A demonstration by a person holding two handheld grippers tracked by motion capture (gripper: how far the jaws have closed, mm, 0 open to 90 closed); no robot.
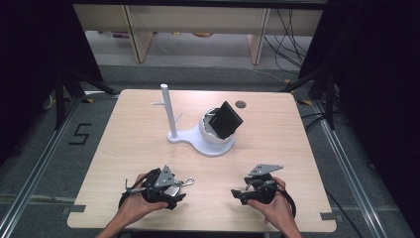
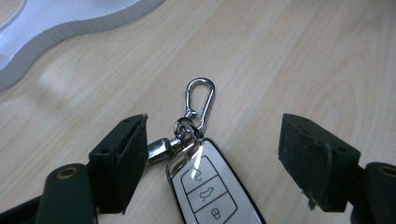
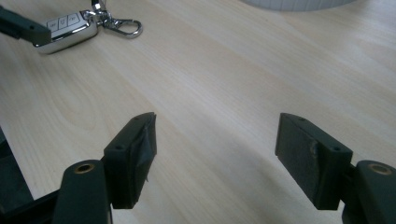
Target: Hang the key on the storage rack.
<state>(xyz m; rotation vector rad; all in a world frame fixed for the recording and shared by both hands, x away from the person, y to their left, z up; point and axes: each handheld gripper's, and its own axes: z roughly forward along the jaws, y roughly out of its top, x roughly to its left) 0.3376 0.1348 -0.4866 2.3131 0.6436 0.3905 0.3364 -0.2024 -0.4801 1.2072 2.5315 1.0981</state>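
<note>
Between the wide-open, empty fingers [image 2: 122, 158] of the left gripper [image 2: 219, 163], the key fob [image 2: 212, 191] is seen, its long axis toward eleven o'clock, while the right gripper [image 3: 224, 163], equally open and empty, is kept farther off.

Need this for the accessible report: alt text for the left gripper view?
A white car key fob with a silver carabiner clip lies on the pale wooden table between the left gripper's two open black jaws, neither pad pressing on it. The curved edge of a white stand base crosses the upper left corner.
</note>
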